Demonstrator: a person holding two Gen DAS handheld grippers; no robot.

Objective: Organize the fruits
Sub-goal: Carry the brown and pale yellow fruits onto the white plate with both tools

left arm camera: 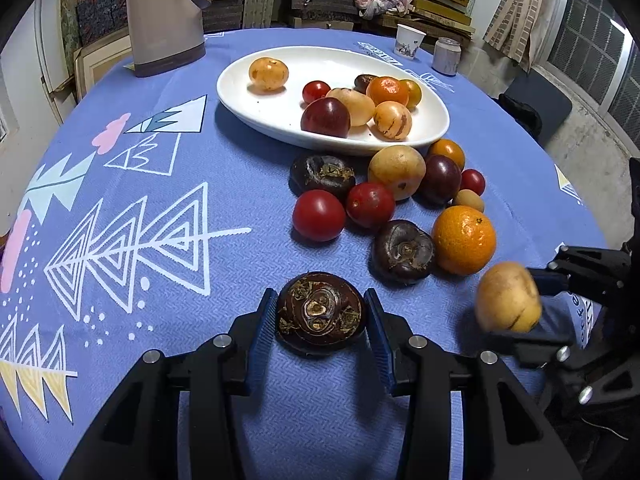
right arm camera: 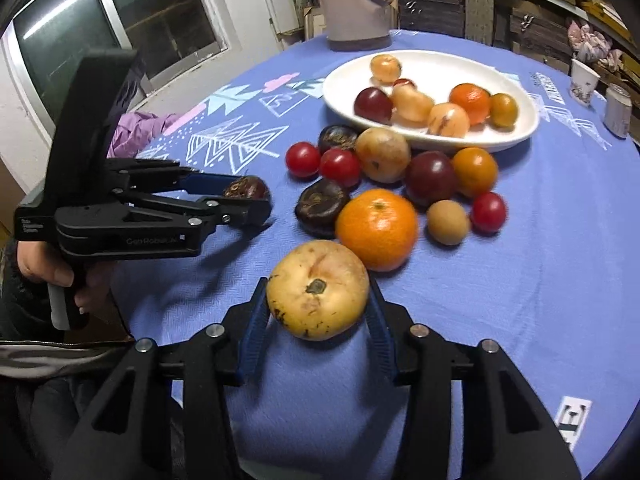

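My left gripper is shut on a dark brown water chestnut just above the blue cloth; it also shows in the right wrist view. My right gripper is shut on a yellow round fruit, which shows in the left wrist view. A white oval plate holds several fruits. A pile of loose fruits lies in front of it: red tomatoes, an orange, dark chestnuts, a plum.
A tall beige jug stands at the table's far left. A paper cup and a small jar stand at the far right edge. Shelves with clutter lie behind the round table.
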